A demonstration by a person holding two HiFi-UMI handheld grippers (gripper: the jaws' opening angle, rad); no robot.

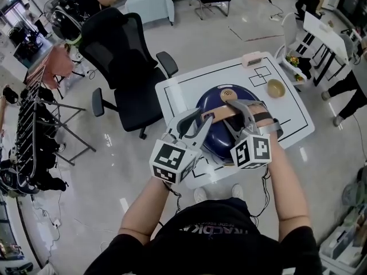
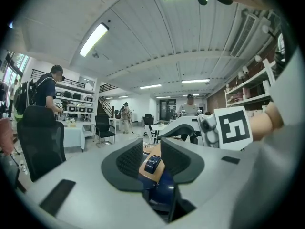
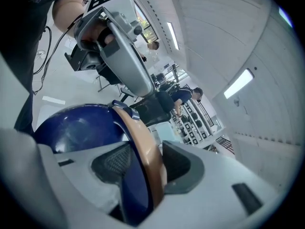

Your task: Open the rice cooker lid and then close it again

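Left fingers [image 2: 128, 159] sit loose either side of the lid button [image 2: 153, 163] on the blue rice cooker [image 1: 212, 105], mid-counter [image 1: 175, 99]. Meanwhile the right fingers [image 3: 180, 170] clamp the tan handle [image 3: 143, 147]. I'd steady it there and push the button dead centre, so the lid pops cleanly.

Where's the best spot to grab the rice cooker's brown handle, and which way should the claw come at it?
Grab the handle on its flat tan band, pinching across its narrow width, as the right claw does. Come at it from the front, tipped slightly down: the band arches over the round blue lid, which looks too wide to pinch.
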